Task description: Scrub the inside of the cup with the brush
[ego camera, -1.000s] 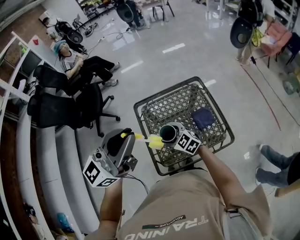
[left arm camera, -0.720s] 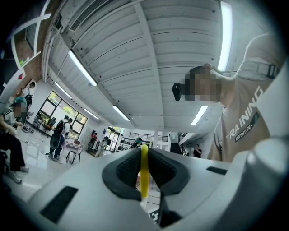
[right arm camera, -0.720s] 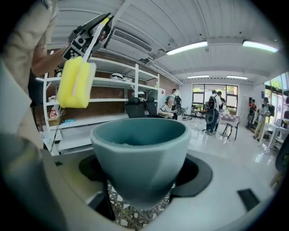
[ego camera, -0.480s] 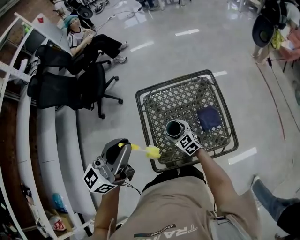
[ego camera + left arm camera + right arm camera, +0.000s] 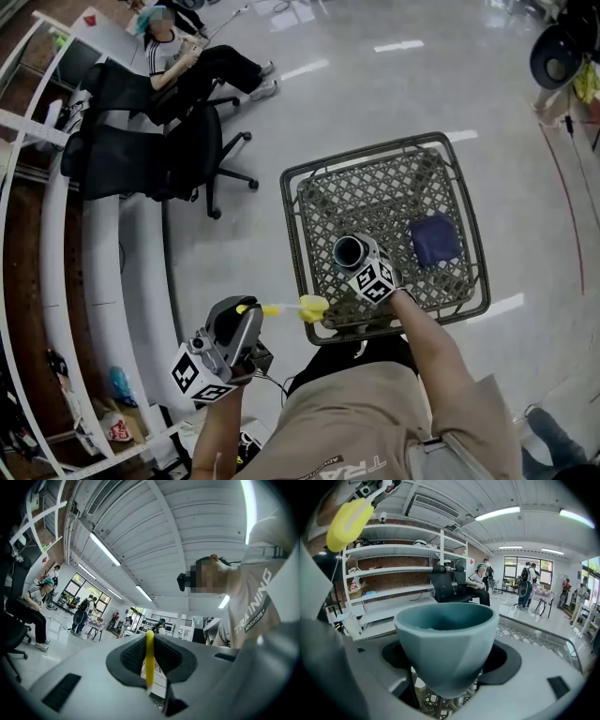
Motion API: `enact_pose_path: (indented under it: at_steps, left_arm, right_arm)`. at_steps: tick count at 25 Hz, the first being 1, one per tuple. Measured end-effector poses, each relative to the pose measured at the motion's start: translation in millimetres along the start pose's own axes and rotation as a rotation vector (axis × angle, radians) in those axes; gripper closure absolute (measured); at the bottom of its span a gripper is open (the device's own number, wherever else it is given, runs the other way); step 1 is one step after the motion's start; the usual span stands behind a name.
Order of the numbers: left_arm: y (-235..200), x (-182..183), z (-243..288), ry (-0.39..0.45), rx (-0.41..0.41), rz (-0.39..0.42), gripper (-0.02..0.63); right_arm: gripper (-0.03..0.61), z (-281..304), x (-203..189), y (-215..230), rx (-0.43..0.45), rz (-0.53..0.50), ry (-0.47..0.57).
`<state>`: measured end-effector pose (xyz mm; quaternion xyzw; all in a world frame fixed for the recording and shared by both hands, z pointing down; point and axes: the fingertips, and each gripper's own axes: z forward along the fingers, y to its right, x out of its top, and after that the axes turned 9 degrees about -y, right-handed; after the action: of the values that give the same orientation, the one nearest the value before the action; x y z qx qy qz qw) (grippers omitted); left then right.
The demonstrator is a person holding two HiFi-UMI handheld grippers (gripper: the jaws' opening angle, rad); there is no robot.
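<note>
My right gripper (image 5: 361,260) is shut on a teal cup (image 5: 349,251) and holds it over the metal lattice table (image 5: 375,197). In the right gripper view the cup (image 5: 446,637) fills the middle, its mouth open toward the camera, between the jaws. My left gripper (image 5: 246,314) is shut on the thin yellow handle of a brush (image 5: 281,308); the yellow brush head (image 5: 312,307) hangs near the table's front left edge, apart from the cup. The handle (image 5: 149,660) runs between the pads in the left gripper view. The brush head (image 5: 348,518) shows top left in the right gripper view.
A dark blue cloth (image 5: 435,240) lies on the lattice table at the right. Black office chairs (image 5: 155,141) stand to the left, and a seated person (image 5: 202,56) is behind them. White shelving (image 5: 56,253) curves along the left side. The floor is glossy grey.
The view has shifted, so the table sits higher and farther right. The cup has lifted slightly away from the brush head; the brush stays near the table's front left edge.
</note>
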<state>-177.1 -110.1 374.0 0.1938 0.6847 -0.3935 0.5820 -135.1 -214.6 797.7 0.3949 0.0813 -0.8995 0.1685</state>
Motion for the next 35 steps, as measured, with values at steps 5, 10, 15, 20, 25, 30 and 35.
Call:
enact_pose_path:
  at_steps: [5, 10, 15, 20, 25, 30, 35]
  left_arm:
    - [-12.2, -17.6, 3.7, -0.022, 0.042, -0.025, 0.563]
    - [-16.1, -18.2, 4.6, -0.048, 0.05, -0.017, 0.562]
    - [-23.7, -20.2, 11.6, -0.056, 0.05, -0.017, 0.563]
    - [-21.3, -19.4, 20.7, -0.053, 0.02, -0.019, 0.563]
    - [-20.5, -16.4, 22.1, -0.05, 0.006, -0.012, 0.563]
    - [-17.5, -12.1, 18.6, -0.038, 0.003, 0.014, 0.563]
    - [-17.1, -8.9, 8.6, -0.026, -0.001, 0.029, 0.563]
  right_arm:
    - [0.183, 17.0, -9.7, 8.0, -0.002, 0.006, -0.001]
    - [0.183, 15.0, -17.1, 8.7, -0.034, 0.042, 0.024]
    - [0.183, 11.9, -27.1, 10.4, -0.055, 0.058, 0.02]
    - [0.183, 7.7, -44.8, 11.4, -0.061, 0.038, -0.053]
    - [0.183, 4.9, -58.3, 10.7, -0.039, 0.048, -0.097]
    - [0.183, -6.8, -66.1, 2.2, 0.015, 0.03, -0.107]
    - [0.184, -29.7, -70.2, -8.4, 0.04, 0.053, -0.126]
